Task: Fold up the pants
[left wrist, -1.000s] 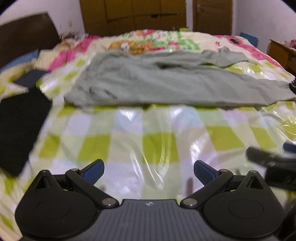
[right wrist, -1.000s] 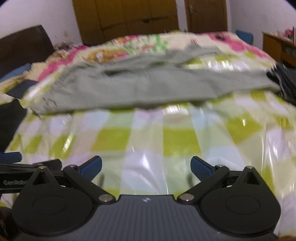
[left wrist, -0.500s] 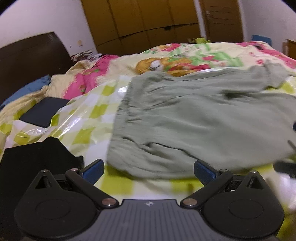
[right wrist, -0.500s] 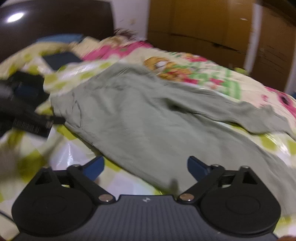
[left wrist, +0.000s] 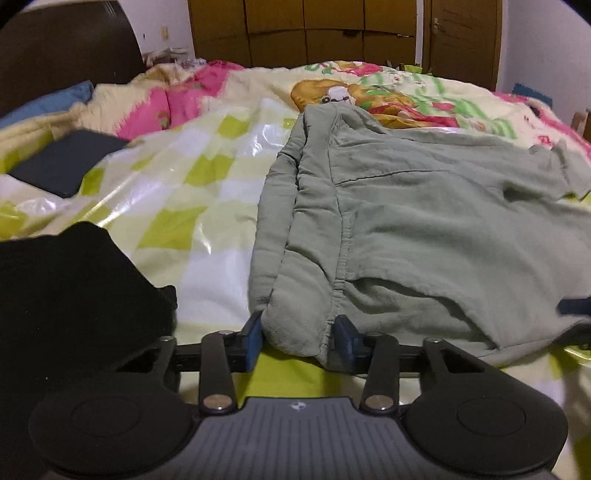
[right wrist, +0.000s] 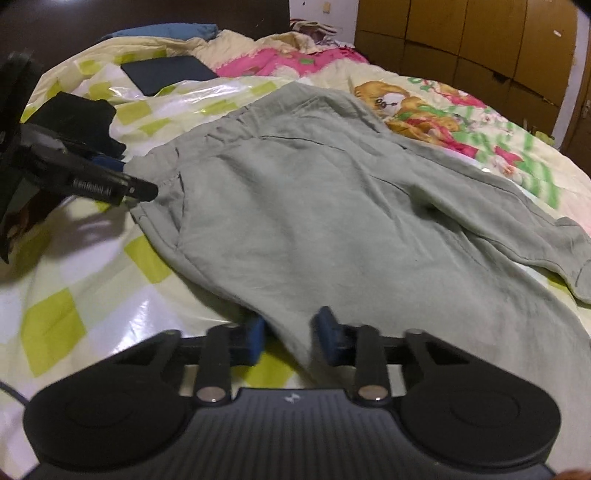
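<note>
Both grippers, left gripper (left wrist: 298, 338) and right gripper (right wrist: 288, 339), are closing on the near edge of the grey-green cotton pants (left wrist: 424, 221), whose legs are stretched away rightward.

Checked sheet (left wrist: 177, 221) w/ black cloth (left wrist: 66, 280), navy folded item (left wrist: 62, 166), cartoon blanket (left wrist: 369, 92), wardrobe (left wrist: 306, 33).

The right gripper (right wrist: 288, 341) is closing on the near edge of the grey-green pants (right wrist: 332, 206), with cloth between its blue pads. The left gripper (right wrist: 110, 184) is at the waistband corner.

blurred "genrobot.ai" lettering on the left gripper (right wrist: 110, 186).
</note>
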Tool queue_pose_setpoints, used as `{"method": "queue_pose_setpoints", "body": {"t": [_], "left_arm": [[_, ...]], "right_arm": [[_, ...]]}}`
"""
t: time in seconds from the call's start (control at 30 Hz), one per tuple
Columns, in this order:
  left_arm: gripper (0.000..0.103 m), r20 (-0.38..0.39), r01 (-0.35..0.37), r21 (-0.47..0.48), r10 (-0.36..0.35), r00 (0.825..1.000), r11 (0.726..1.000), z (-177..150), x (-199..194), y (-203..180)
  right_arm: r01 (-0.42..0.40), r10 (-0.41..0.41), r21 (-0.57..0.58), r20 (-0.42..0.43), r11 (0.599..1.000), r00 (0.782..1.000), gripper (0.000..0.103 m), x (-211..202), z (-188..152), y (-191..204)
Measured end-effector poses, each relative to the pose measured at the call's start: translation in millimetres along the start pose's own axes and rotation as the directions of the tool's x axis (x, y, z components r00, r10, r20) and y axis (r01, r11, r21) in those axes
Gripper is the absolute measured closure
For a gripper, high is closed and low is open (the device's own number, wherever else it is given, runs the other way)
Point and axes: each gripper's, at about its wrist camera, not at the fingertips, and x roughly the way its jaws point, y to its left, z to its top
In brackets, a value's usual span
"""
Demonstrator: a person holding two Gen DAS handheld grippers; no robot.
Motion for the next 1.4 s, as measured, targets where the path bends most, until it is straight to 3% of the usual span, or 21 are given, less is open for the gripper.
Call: {"method": "queue_pose_setpoints", "body": {"t": [0.07,0.3,0.37,0.53,0.57,0.63,0.7,0.8,0.87,0.97,1.03,1.13,1.2,1.3,1.4], "left_arm": [[0.061,0.003,0.012,0.044,-0.012,1.000,0.999,1.3,-5.3,-4.0],[0.062,-0.034,0.046,-0.024,-0.047,0.998,0.999,-10.9,-19.4,15.7],[0.062,-0.042,0.027,-0.027,-0.028,0.999,0.999,-18.5,-29.9,19.8],[0.063,-0.098,-0.001,-0.036,-0.003,0.995,0.999,-52.3,-64.5,33.3],[0.063,-0.109,-0.015,-0.038,0.011,0.994,0.999,-60.1,-72.1,36.3],[0.062,-0.133,-0.030,-0.060,0.022,0.991,0.998,-76.4,-87.0,43.0],[0.062,-0.152,-0.058,-0.080,0.045,0.987,0.995,-90.4,-99.1,49.1],[0.062,-0.132,-0.086,-0.057,0.078,0.988,0.995,-102.6,-115.4,45.4],[0.061,-0.117,-0.106,-0.037,0.101,0.988,0.994,-102.8,-120.9,37.9],[0.061,-0.078,-0.141,-0.004,0.140,0.987,0.990,-96.3,-126.8,21.7],[0.061,-0.030,-0.146,-0.005,0.146,0.989,0.989,-86.4,-134.7,14.2],[0.061,0.047,-0.157,0.026,0.156,0.987,0.987,-72.0,-144.3,-6.5],[0.061,0.075,-0.130,0.061,0.126,0.989,0.990,-67.7,-148.7,-25.1],[0.060,0.088,-0.090,0.120,0.080,0.993,0.989,-58.0,-138.0,-58.6],[0.059,0.076,-0.062,0.140,0.051,0.996,0.988,-53.2,-122.7,-79.2]], "right_arm": [[0.002,-0.002,-0.017,-0.002,1.000,1.000,0.091,-1.1,2.3,4.4],[-0.071,0.071,0.002,-0.039,0.997,0.997,0.095,-16.2,-5.7,16.2],[-0.108,0.107,-0.013,-0.045,0.994,0.993,0.095,-25.7,-10.4,29.8],[-0.232,0.232,0.007,-0.093,0.973,0.968,0.097,-45.3,-31.3,68.2],[-0.270,0.271,0.026,-0.111,0.963,0.956,0.101,-49.4,-37.7,75.1],[-0.318,0.327,0.079,-0.134,0.945,0.936,0.101,-56.1,-51.1,87.3],[-0.304,0.310,0.069,-0.121,0.950,0.943,0.100,-65.4,-59.9,95.9],[-0.270,0.290,0.184,-0.093,0.945,0.952,0.098,-78.7,-66.6,77.5],[-0.193,0.218,0.250,-0.078,0.949,0.973,0.093,-92.2,-74.4,52.5],[-0.012,0.037,0.358,-0.066,0.934,0.997,0.082,-120.8,-91.7,-4.1],[0.092,-0.067,0.462,-0.070,0.882,0.995,0.075,-137.7,-105.2,-47.7],[0.238,-0.235,0.623,-0.088,0.745,0.968,0.065,-160.1,-135.2,-116.8],[0.304,-0.310,0.709,-0.126,0.636,0.943,0.061,-164.8,-154.3,-154.3],[0.323,-0.342,0.797,-0.157,0.511,0.927,0.061,-161.1,-177.6,-196.9],[0.237,-0.341,0.886,-0.097,0.398,0.935,0.060,-160.2,-194.5,-227.4]]}}
